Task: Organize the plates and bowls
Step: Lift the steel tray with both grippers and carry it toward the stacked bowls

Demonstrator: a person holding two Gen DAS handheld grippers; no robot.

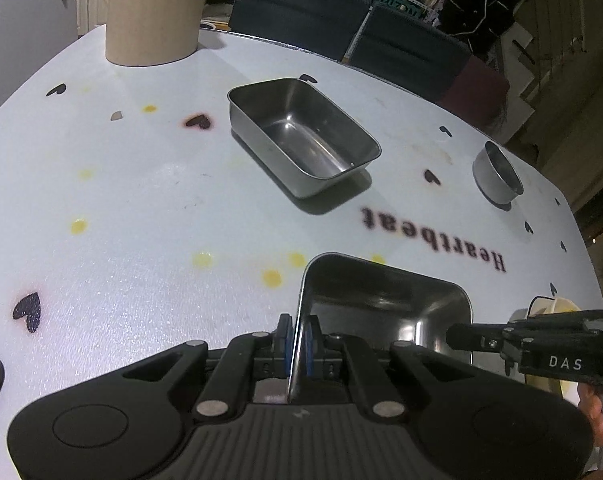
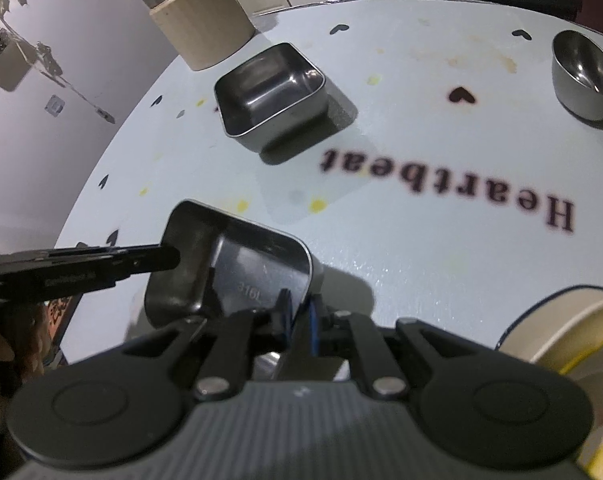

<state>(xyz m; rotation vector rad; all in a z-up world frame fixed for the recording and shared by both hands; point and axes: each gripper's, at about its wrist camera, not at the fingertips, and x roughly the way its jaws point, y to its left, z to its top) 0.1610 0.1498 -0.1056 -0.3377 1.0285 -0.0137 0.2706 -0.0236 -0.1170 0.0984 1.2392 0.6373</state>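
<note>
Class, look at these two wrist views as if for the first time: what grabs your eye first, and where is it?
Nearest the cameras, a rectangular stainless-steel tray is pinched at opposite rims by the left gripper and the right gripper. Beyond it a second rectangular steel tray sits empty on the white round table printed "Heartbeat", with a small round steel bowl near the far right edge.

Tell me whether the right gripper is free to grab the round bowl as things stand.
Probably not: the right gripper is shut on the near tray's rim, as is the left gripper. The table up to the round bowl lies bare.
</note>
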